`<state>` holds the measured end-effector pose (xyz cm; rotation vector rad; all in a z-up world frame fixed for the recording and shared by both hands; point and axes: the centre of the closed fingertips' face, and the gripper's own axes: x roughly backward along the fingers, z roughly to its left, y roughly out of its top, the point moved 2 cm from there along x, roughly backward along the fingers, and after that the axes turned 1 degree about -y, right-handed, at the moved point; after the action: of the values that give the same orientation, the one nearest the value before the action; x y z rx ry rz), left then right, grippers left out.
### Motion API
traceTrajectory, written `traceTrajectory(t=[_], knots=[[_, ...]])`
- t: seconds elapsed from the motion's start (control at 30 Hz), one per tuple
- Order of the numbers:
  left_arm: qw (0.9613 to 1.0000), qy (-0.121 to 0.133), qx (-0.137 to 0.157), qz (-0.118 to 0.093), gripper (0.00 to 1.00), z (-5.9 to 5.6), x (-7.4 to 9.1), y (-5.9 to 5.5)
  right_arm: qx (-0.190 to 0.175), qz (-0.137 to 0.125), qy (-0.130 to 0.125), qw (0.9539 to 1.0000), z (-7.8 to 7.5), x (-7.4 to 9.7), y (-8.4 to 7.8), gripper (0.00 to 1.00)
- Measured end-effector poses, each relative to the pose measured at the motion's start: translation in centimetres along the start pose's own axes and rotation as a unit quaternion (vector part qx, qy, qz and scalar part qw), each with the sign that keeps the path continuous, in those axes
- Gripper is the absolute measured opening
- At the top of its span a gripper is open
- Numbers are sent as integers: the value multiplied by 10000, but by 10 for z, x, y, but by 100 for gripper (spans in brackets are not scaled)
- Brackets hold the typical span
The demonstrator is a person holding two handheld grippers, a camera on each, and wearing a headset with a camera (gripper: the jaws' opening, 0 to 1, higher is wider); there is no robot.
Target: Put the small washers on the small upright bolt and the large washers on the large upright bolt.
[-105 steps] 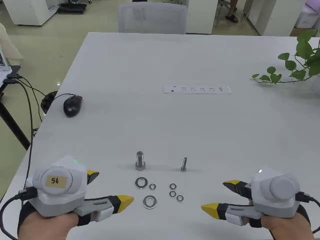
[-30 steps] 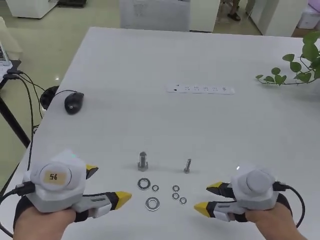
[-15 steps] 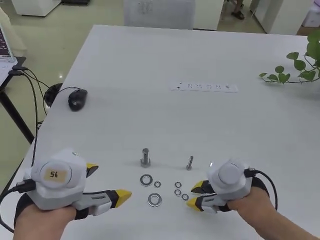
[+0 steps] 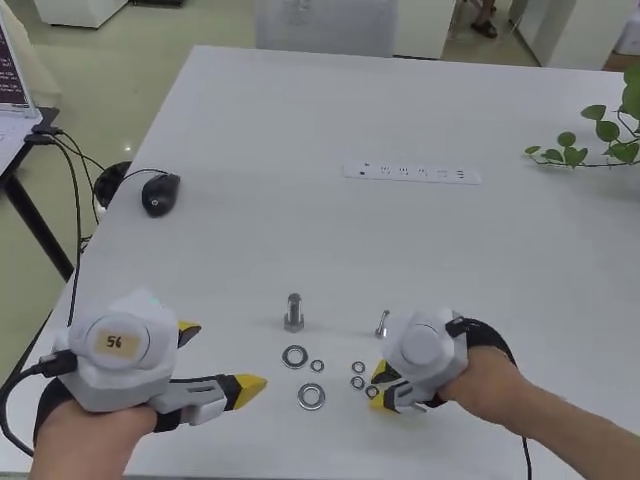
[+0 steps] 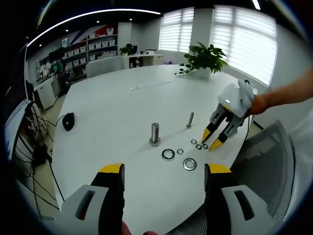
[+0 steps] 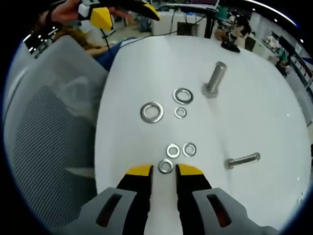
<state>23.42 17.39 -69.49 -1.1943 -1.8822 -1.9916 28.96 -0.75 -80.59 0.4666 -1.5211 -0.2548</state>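
Observation:
The large upright bolt (image 4: 293,312) and the small upright bolt (image 4: 383,323) stand near the table's front edge. In front of them lie two large washers (image 4: 294,356) (image 4: 311,397) and several small washers (image 4: 359,368). My right gripper (image 6: 165,170) is open by a narrow gap, and its yellow tips straddle one small washer (image 6: 166,167) on the table. Two more small washers (image 6: 172,150) (image 6: 189,149) lie just beyond it. The left gripper (image 4: 220,355) hovers open to the left of the washers, nothing between its fingers. In the left gripper view the right gripper (image 5: 215,134) points down at the small washers (image 5: 198,146).
A white power strip (image 4: 412,172) lies mid-table, a black mouse (image 4: 160,192) with its cable at the left edge, and a green plant (image 4: 600,140) at the far right. A chair (image 4: 320,25) stands beyond the far edge. The white table (image 4: 300,220) is bare behind the bolts.
My right gripper has moved left from the front right to the small washers, and its jaws have narrowed around one. The left gripper has stayed where it was.

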Motion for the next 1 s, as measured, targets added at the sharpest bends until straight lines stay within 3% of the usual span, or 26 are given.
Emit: traceTrajectory(t=[0.23, 0.37, 0.5, 0.63, 0.67, 0.7, 0.73, 1.0], knots=[[10000, 7, -22, 13, 66, -1, 0, 0, 591, 351, 212, 9974, -2, -1, 0, 19], [10000, 14, -19, -21, 65, -1, -1, 2, 638, 333, 177, 9972, -3, 0, -1, 15], [10000, 26, -5, -58, 65, -1, -2, 4, 446, 213, 71, 9988, -3, 0, -2, 14], [10000, 34, 4, -80, 65, -2, -1, 5, -161, -100, -93, 9998, -3, 1, -4, 13], [10000, 39, 5, -77, 65, -2, 0, 4, -81, 63, -60, 9999, -2, 3, -10, 3], [10000, 41, 5, -66, 65, -1, 0, 3, 22, -388, -254, 9989, -9, 1, 4, 2], [10000, 46, 5, -55, 65, -1, 0, 2, -153, -191, -111, 9996, -3, 6, -3, 2], [10000, 69, 38, -41, 65, 2, 3, -1, -72, -101, -87, 9999, 0, 3, 0, 7]])
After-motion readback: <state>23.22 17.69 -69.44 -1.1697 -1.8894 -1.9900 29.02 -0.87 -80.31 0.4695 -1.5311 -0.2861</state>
